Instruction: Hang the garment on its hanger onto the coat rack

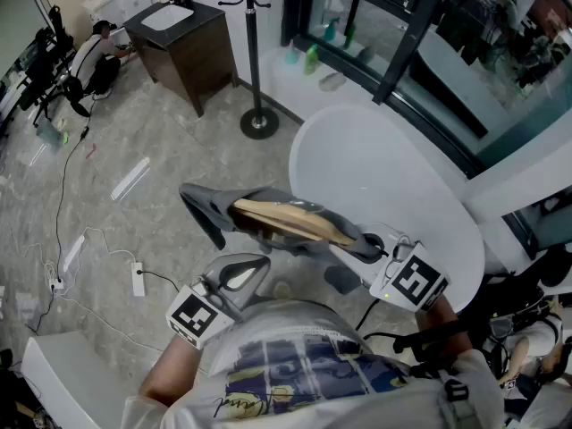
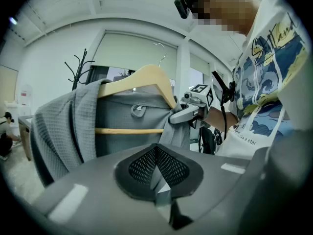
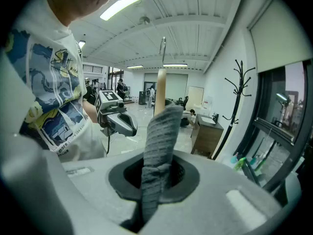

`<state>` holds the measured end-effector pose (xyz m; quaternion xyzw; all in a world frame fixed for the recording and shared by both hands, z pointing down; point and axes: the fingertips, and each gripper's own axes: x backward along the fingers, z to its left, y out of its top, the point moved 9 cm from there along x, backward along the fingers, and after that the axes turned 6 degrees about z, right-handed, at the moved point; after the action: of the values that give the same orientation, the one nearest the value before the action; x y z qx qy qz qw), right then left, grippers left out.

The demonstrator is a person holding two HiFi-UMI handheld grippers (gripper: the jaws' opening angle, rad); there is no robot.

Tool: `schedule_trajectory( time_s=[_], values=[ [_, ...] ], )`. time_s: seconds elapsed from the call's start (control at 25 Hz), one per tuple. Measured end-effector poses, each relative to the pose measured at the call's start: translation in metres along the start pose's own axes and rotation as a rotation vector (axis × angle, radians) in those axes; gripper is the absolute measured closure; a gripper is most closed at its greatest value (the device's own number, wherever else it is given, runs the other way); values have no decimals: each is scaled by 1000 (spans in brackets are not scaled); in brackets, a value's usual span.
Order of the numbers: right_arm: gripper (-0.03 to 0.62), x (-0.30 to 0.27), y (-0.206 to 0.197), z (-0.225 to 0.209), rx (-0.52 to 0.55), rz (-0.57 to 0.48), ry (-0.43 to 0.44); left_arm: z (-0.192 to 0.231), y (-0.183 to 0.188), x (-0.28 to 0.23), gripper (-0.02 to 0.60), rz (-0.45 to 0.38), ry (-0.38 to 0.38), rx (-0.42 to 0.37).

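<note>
A grey garment (image 1: 214, 206) hangs on a wooden hanger (image 1: 290, 220), held level in the air in front of me. My right gripper (image 1: 353, 244) is shut on a fold of the garment (image 3: 161, 136) at the hanger's right end. The hanger (image 3: 160, 89) rises edge-on above its jaws. My left gripper (image 1: 243, 271) is shut and holds nothing, just below and nearer than the garment. In the left gripper view the garment (image 2: 63, 126) and hanger (image 2: 142, 80) face me, with the right gripper (image 2: 188, 112) at their right end. The black coat rack (image 1: 252, 52) stands across the floor.
A round white table (image 1: 384, 177) stands to the right, beside a dark-framed glass wall. A dark cabinet with a sink (image 1: 183, 43) is left of the rack, and a person (image 1: 94, 56) crouches beyond it. Cables and a power strip (image 1: 138, 280) lie on the floor at the left.
</note>
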<state>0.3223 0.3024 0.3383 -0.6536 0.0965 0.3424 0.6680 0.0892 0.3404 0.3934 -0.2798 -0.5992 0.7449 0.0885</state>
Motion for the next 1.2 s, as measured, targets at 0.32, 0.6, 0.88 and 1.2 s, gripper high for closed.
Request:
schedule_trajectory(
  time_s=[0.32, 0.6, 0.88, 1.2],
  values=[
    [585, -3, 1, -10, 11, 20, -1, 6, -3, 2, 580, 0, 25, 23],
    [585, -20, -1, -34, -25, -15, 38, 26, 4, 0, 580, -7, 59, 32],
    [585, -48, 22, -67, -31, -29, 74, 58, 14, 12, 580, -20, 93, 63],
    [585, -102, 69, -122, 17, -25, 62, 147, 18, 24, 580, -53, 104, 92]
  ],
)
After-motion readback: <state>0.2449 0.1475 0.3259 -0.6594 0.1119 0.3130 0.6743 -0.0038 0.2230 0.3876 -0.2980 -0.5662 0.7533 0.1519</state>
